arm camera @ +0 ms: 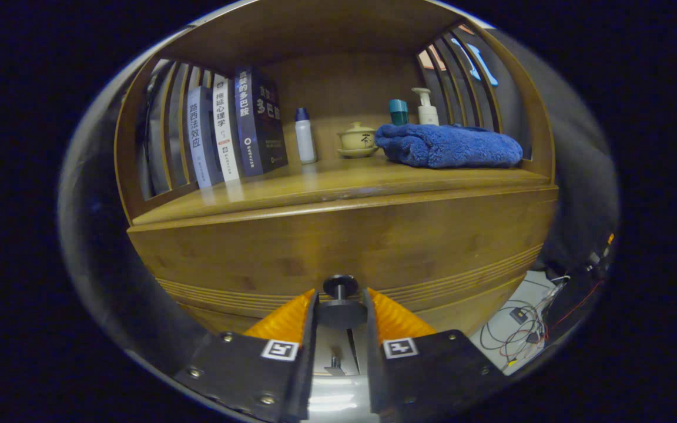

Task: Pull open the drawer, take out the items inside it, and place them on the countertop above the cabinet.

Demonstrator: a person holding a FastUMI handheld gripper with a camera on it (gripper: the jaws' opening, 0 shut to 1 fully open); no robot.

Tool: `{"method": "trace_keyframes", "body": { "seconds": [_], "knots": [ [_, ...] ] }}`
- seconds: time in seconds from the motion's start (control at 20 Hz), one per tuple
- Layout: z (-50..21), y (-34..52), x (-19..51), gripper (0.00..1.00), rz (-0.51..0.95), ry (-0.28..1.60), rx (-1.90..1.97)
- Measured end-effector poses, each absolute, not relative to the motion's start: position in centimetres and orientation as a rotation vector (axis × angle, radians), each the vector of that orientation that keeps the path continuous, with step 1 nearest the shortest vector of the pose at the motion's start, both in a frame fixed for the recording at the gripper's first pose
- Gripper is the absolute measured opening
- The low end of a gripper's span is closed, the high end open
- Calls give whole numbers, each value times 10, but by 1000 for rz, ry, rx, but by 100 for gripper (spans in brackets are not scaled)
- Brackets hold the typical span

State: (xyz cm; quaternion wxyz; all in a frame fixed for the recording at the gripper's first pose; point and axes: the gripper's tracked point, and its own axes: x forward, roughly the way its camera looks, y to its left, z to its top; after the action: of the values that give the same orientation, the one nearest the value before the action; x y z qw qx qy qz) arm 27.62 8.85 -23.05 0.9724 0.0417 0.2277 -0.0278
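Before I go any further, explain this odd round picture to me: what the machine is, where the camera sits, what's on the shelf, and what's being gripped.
The machine is a handheld two-finger gripper; a person carries it, no robot arm. The camera rides on it and looks forward along the fingers, so the wide lens bends everything round. Ahead is a wooden cabinet. Its closed drawer has a dark knob, which sits between the two fingers; they look closed on it, ready to pull. On the countertop above stand several books, a small white bottle, a lidded teacup on a saucer, a teal cup, a pump bottle and a folded blue towel.
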Motion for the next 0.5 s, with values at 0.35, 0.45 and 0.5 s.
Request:
{"method": "trace_keyframes", "body": {
  "seconds": [0.35,0.45,0.5],
  "knots": [
    [-230,88,235,32,-95,519,60],
    [-227,89,211,31,-114,538,59],
    [-225,88,199,31,-123,553,49]
  ]
}}
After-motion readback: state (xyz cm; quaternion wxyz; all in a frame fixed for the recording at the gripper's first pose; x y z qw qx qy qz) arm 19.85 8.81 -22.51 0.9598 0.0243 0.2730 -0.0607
